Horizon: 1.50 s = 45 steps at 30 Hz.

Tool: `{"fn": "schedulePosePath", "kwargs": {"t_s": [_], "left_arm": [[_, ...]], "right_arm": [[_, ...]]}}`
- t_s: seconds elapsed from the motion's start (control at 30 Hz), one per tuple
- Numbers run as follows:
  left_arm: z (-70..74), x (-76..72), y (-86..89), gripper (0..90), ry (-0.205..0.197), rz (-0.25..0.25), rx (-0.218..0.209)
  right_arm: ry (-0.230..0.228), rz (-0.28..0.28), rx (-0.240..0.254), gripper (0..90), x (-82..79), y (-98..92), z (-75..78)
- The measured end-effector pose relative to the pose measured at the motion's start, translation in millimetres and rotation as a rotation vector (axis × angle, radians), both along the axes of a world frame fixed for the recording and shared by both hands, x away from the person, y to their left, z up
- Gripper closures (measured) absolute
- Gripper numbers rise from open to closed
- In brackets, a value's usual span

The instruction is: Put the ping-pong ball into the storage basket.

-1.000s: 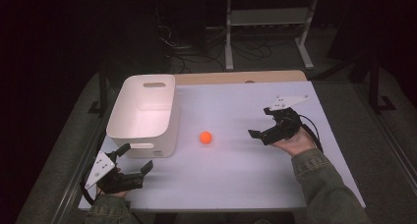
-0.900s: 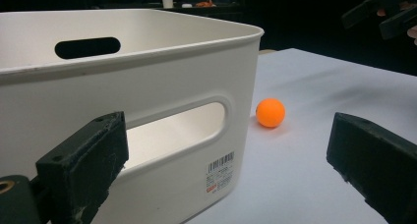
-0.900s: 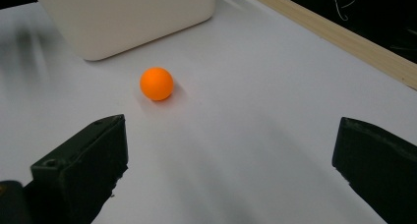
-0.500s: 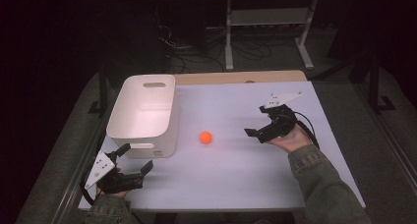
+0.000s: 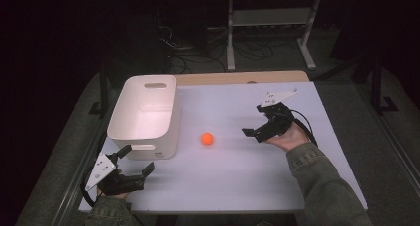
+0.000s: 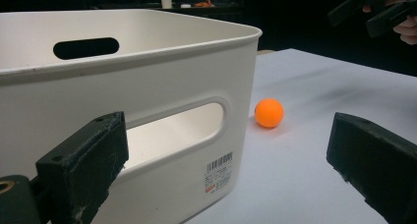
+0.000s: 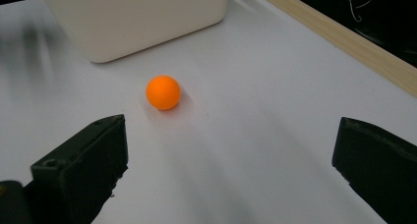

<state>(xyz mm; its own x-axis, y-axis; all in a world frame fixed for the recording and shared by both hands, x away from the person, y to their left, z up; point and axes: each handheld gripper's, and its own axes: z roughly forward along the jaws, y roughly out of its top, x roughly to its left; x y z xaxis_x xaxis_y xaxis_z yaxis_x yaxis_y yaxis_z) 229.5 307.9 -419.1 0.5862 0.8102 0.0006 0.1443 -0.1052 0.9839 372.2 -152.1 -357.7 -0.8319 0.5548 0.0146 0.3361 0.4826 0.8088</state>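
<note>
- Orange ball [image 5: 207, 139] on white table [image 5: 237, 181], just right of white bin [image 5: 146, 118], untouched.
- Right gripper [image 5: 261, 124] jaws spread, pointed at ball, near it.
- Left gripper [image 5: 134, 162] jaws spread, at bin's near end.

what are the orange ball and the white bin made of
Orange ball: probably light plastic, matte and smooth, with even colour and no seam that shows. White bin: looks like moulded plastic with a satin finish; signs are its thin rounded rim, cut-out handle slots and a barcode sticker on one wall.
</note>
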Motion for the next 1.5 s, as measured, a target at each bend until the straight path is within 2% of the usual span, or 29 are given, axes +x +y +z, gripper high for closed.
{"fn": "schedulePosePath", "kwargs": {"t_s": [0.97, 1.5], "left_arm": [[0.2, 0.3, 0.2, 1.6, 0.0, -0.001, 0.0], [0.3, 0.2, 0.1, 1.6, -0.001, -0.003, 0.001]], "right_arm": [[0.023, 0.056, -0.032, 0.0, 13.6, 29.6, 3.7], [0.049, 0.093, -0.048, 0.0, 20.9, 48.9, -3.7]]}}
